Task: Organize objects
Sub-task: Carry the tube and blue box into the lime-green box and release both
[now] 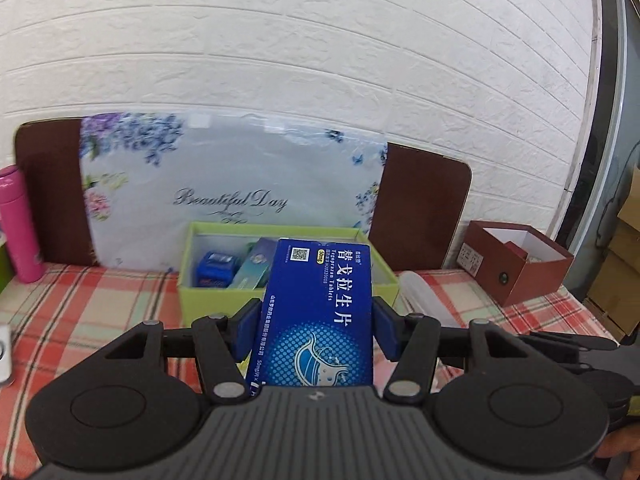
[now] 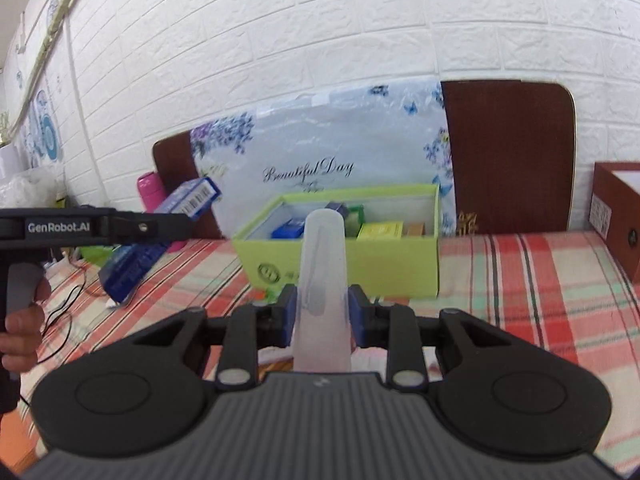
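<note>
1. Blue cardboard tablet box (image 1: 316,312), printed in white, is clamped flat between the pads of my left hand-held gripper (image 1: 316,322), carried above the plaid-covered surface (image 1: 100,292).
2. My right hand-held gripper (image 2: 322,312) squeezes a translucent white plastic tube (image 2: 323,264), jaws narrow around it.
3. Both items are mid-carry, I judge, heading for the open lime-green cardboard box (image 1: 208,296) just ahead, which already holds several small cartons.
4. Next, each load needs lifting over the near wall, lowering into a free gap, then release.
</note>
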Demonstrator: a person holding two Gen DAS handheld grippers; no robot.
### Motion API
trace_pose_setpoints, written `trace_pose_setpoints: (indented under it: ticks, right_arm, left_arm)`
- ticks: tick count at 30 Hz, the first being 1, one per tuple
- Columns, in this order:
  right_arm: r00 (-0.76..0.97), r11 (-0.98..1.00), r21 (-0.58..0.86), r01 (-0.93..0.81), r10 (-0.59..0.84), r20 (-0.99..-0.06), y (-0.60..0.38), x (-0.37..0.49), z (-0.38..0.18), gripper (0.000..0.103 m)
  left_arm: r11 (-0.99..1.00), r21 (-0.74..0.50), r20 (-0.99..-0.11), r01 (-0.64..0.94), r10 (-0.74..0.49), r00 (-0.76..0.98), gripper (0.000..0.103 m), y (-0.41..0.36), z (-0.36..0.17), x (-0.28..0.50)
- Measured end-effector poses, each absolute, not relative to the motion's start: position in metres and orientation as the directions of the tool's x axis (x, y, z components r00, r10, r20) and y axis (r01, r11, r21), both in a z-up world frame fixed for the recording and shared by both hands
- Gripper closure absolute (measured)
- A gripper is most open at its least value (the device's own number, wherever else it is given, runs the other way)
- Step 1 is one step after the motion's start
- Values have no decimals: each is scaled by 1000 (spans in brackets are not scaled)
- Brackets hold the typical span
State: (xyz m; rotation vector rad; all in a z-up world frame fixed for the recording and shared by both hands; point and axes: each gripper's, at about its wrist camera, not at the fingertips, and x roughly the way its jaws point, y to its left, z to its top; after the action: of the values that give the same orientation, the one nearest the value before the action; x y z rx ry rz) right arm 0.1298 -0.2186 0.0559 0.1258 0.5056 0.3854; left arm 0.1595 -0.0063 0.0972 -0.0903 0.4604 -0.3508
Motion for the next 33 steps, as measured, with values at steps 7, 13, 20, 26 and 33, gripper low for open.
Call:
trace_pose_setpoints:
  ticks: [7,13,20,26,33]
  right_arm:
    - [845,950,168,-264,312,-435,-214,207,62,76]
    - [870,964,164,-210,261,-419,-212,270,48,76]
    - [862,969,140,-203,245,-443,-207,320,15,76]
    - [852,972,93,-215,233,-469,-199,340,-14,75]
    - [910,979,16,-202,194,-365,-207,307,-6,18]
  left_arm:
    - [945,-153,-419,288,-326,847,43,-41,108,233]
    - [953,-181,-414,241,-296,861,43,-52,98,295]
    - [960,-168,-448,225,-278,850,43,-60,71,344]
    - [955,-175,-464,238,-293,836,26,-60,42,361]
    - [966,-182,-428,181,-244,871,14,-42,46,340]
